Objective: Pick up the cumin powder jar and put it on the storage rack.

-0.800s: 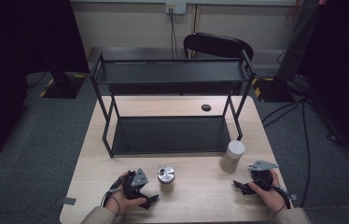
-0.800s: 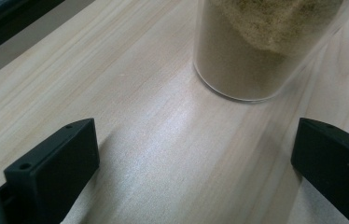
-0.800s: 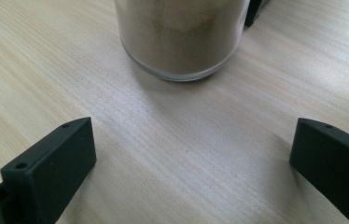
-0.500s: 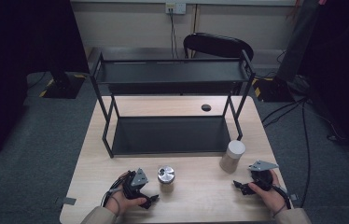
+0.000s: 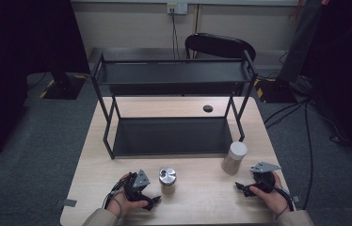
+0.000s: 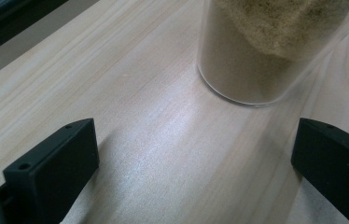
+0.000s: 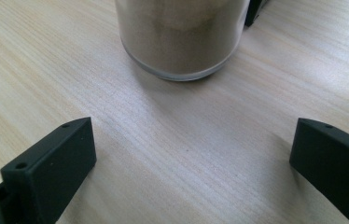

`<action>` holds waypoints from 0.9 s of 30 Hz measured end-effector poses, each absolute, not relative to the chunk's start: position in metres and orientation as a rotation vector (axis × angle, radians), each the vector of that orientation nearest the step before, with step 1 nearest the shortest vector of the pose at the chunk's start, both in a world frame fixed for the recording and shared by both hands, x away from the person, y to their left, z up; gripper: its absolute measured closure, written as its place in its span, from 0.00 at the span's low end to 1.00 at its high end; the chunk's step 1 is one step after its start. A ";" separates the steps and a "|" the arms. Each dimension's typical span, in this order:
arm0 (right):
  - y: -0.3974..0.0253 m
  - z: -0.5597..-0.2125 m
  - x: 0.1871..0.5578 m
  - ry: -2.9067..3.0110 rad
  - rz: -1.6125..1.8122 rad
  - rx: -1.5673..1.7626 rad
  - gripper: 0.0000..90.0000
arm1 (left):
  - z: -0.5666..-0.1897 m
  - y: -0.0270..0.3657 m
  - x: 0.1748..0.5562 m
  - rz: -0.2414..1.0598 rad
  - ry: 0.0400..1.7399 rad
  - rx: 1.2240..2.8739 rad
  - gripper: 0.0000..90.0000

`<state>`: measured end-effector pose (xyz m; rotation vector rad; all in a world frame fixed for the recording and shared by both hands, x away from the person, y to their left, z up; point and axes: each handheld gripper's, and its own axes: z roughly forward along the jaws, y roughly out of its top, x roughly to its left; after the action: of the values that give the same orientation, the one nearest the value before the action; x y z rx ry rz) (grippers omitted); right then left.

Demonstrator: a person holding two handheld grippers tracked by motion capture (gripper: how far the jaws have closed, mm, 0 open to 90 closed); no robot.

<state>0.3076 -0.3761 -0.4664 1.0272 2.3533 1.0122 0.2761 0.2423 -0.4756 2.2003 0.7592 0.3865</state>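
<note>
Both hand-held grippers rest low on the table (image 5: pixel 117 141), near its front edge, each held in a hand. Left hand-held gripper (image 5: pixel 151 201): jaws wide apart, nothing between them; its own view looks at the base of the steel-lid jar (image 5: pixel 167 179), which stands just ahead on bare wood. Right hand-held gripper (image 5: pixel 240 188): jaws likewise wide apart and empty, aimed at the white-lid jar (image 5: pixel 234 157), a little farther up the table near the rack's right front leg. Contents: both jars are clear-walled and hold a tan-brown powder. In the left gripper view the powder sits heaped unevenly, slanting against the wall (image 6: pixel 275 28); in the right gripper view the fill looks level and reaches the base (image 7: pixel 182 42). Lids appear on; seal cannot be judged. The black two-tier rack (image 5: pixel 172 75) stands behind, both shelves bare. Risks, as judged: the jars are tall, narrow and smooth, so a jaw tip meeting the wall off-centre on approach would likely push or tip one rather than grip it; a low or light grip on glass may let it slip or swing when lifted; the right jar's closeness to the rack leg invites a knock; a loose lid would spill powder if a jar tips.
</note>
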 end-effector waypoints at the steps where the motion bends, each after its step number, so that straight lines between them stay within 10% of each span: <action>1: -0.376 -0.466 0.308 2.353 1.012 1.027 0.00 | -0.476 0.242 0.276 0.387 0.761 2.200 0.00; 27: -0.376 -0.466 0.308 2.353 1.013 1.027 0.00 | -0.465 0.236 0.274 0.352 0.785 2.131 0.01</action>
<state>0.3076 -0.3762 -0.4665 1.0270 2.3531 1.0128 0.2738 0.2357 -0.4647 2.1307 0.7848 0.3521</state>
